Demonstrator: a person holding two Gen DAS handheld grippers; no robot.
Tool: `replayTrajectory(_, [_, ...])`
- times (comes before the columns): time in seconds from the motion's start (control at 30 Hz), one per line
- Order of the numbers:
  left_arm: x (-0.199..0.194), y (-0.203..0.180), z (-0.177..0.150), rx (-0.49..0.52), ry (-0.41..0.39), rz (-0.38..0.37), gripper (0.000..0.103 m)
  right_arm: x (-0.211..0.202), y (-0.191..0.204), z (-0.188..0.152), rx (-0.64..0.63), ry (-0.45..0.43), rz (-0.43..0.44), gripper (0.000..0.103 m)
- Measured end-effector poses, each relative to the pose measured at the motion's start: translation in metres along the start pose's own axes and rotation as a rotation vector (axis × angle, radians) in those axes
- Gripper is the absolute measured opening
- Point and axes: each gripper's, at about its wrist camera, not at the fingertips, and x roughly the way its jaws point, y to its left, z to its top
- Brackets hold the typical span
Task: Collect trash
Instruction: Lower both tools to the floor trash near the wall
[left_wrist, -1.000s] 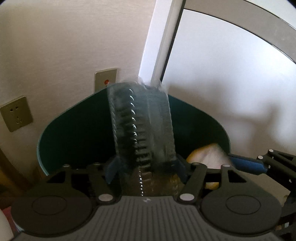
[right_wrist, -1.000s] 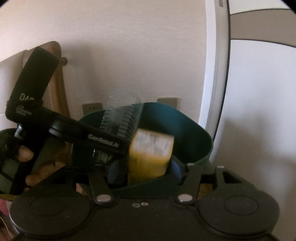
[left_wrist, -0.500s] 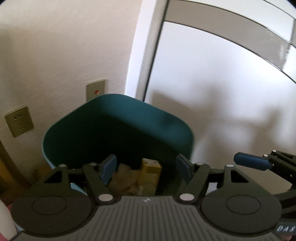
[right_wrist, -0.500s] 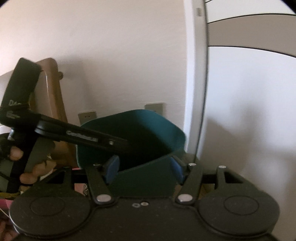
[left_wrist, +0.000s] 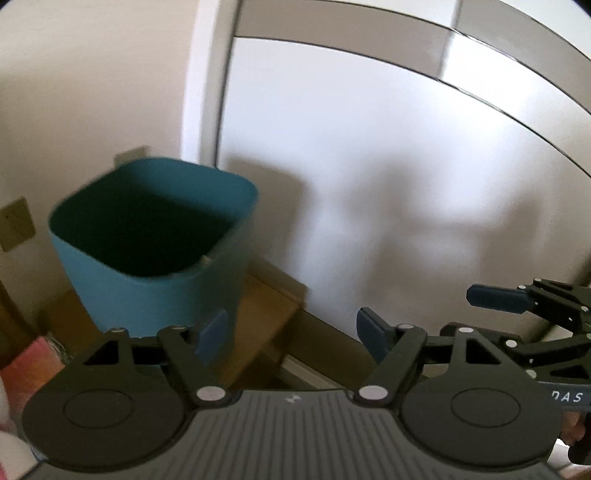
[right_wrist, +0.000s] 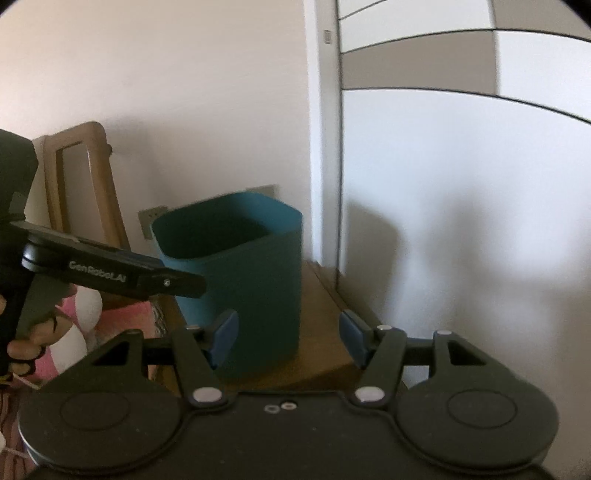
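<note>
Both grippers have drawn back from the bin since a second ago, when a clear ribbed plastic tray and a yellow box sat between their fingers over its mouth; now those fingers hold nothing. Seen from the left wrist, the teal bin (left_wrist: 155, 254) stands whole at the left of the frame, its dark inside hiding whatever lies in it. The left gripper (left_wrist: 291, 334) has just been opening its jaws further, and they stand wide with only bare floor between them. One blue pad (left_wrist: 213, 338) overlaps the bin's lower right corner in the picture, though I cannot tell whether it touches. At the right edge of that view the right gripper (left_wrist: 509, 301) pokes in, well apart from the bin.

From the right wrist, the bin (right_wrist: 255, 280) sits centre left on a brown wooden floor (right_wrist: 321, 332), close against a pale wall (right_wrist: 184, 92). The right gripper (right_wrist: 288, 341) gapes open and empty, its left pad in front of the bin's lower wall. Across the left of this frame the left gripper (right_wrist: 184, 286) reaches in as a black bar, cutting across the bin's rim, with a hand (right_wrist: 26, 343) on its grip at the far left edge. Behind it a wooden chair frame (right_wrist: 85, 177) leans by the wall, something pink and white (right_wrist: 122, 314) lies low beside the bin, and a wall socket (right_wrist: 149, 218) shows just behind the rim. A white sliding door (right_wrist: 461, 203) with grey bands fills the right half, shadows falling across it
</note>
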Motion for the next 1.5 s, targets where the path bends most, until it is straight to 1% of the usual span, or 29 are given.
replayTrajectory(0.03, [0.001, -0.006, -0.008, 0.002, 0.007, -0.010, 0.077, -0.004, -0.003, -0.007, 0.009, 0.005, -0.005, 0.061])
replayTrajectory(0.1, [0.007, -0.015, -0.022, 0.000, 0.022, -0.024, 0.082, -0.010, -0.013, -0.022, 0.030, 0.022, -0.007, 0.061])
replayTrajectory(0.23, [0.032, -0.039, -0.057, -0.022, 0.070, -0.050, 0.083, -0.010, -0.043, -0.054, 0.057, 0.076, 0.001, 0.062])
replayTrajectory(0.27, [0.042, -0.044, -0.066, -0.035, 0.087, -0.058, 0.087, -0.007, -0.053, -0.063, 0.058, 0.096, -0.002, 0.062])
replayTrajectory(0.3, [0.053, -0.050, -0.074, -0.045, 0.104, -0.065, 0.094, -0.003, -0.063, -0.073, 0.061, 0.118, -0.011, 0.063])
replayTrajectory(0.37, [0.079, -0.059, -0.090, -0.074, 0.140, -0.068, 0.101, 0.010, -0.085, -0.093, 0.078, 0.173, -0.011, 0.063])
replayTrajectory(0.4, [0.094, -0.062, -0.097, -0.094, 0.162, -0.070, 0.101, 0.017, -0.094, -0.102, 0.082, 0.196, -0.007, 0.063])
replayTrajectory(0.5, [0.150, -0.067, -0.121, -0.144, 0.239, -0.064, 0.101, 0.049, -0.130, -0.135, 0.092, 0.267, -0.003, 0.064])
replayTrajectory(0.63, [0.241, -0.060, -0.160, -0.216, 0.359, -0.027, 0.101, 0.107, -0.170, -0.190, 0.102, 0.405, -0.002, 0.064])
replayTrajectory(0.8, [0.342, -0.045, -0.214, -0.254, 0.490, 0.023, 0.101, 0.190, -0.202, -0.254, 0.038, 0.558, 0.005, 0.064])
replayTrajectory(0.83, [0.365, -0.039, -0.224, -0.258, 0.514, 0.038, 0.101, 0.204, -0.207, -0.263, 0.036, 0.579, 0.010, 0.064])
replayTrajectory(0.97, [0.435, -0.014, -0.264, -0.292, 0.602, 0.061, 0.101, 0.263, -0.226, -0.310, 0.031, 0.646, 0.022, 0.064])
replayTrajectory(1.1, [0.492, 0.001, -0.298, -0.282, 0.672, 0.072, 0.101, 0.303, -0.237, -0.371, 0.055, 0.727, 0.008, 0.064])
replayTrajectory(1.23, [0.539, 0.013, -0.339, -0.261, 0.736, 0.066, 0.101, 0.338, -0.240, -0.422, 0.037, 0.796, -0.002, 0.064])
replayTrajectory(1.37, [0.578, 0.023, -0.383, -0.242, 0.780, 0.095, 0.101, 0.372, -0.246, -0.464, 0.042, 0.841, -0.019, 0.062])
replayTrajectory(1.5, [0.603, 0.033, -0.417, -0.291, 0.839, 0.106, 0.101, 0.397, -0.244, -0.497, 0.002, 0.879, -0.014, 0.061])
